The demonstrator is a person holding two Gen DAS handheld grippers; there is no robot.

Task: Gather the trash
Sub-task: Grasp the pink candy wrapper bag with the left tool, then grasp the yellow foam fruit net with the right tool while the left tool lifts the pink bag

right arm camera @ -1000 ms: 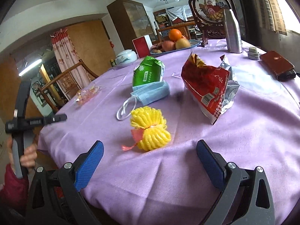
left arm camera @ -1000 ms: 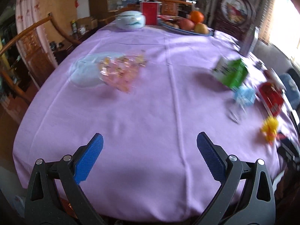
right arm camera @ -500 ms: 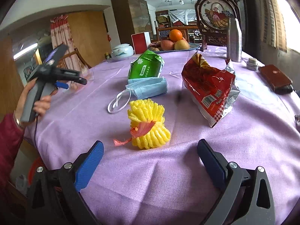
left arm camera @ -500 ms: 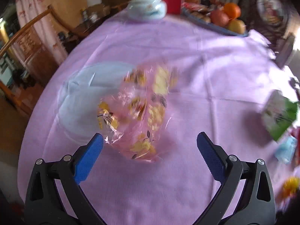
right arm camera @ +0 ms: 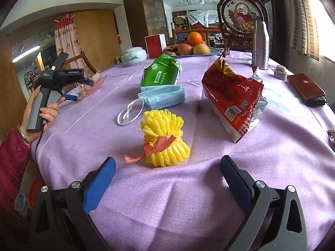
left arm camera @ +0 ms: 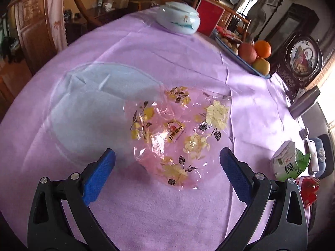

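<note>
Both grippers are hanging over the purple tablecloth (right arm camera: 209, 188) with jaws spread wide, gripping nothing. Left gripper (left arm camera: 167, 174), gripped by a hand (right arm camera: 43, 109) in a red sleeve (right arm camera: 12, 156), is tilting down at the pink flowered wrapper (left arm camera: 180, 136) lying between its fingers. Right gripper (right arm camera: 167, 177) is sitting level, just short of the yellow foam net (right arm camera: 164, 138), with the red snack bag (right arm camera: 234, 96), green packet (right arm camera: 162, 73) and blue mask (right arm camera: 163, 98) lying beyond.
</note>
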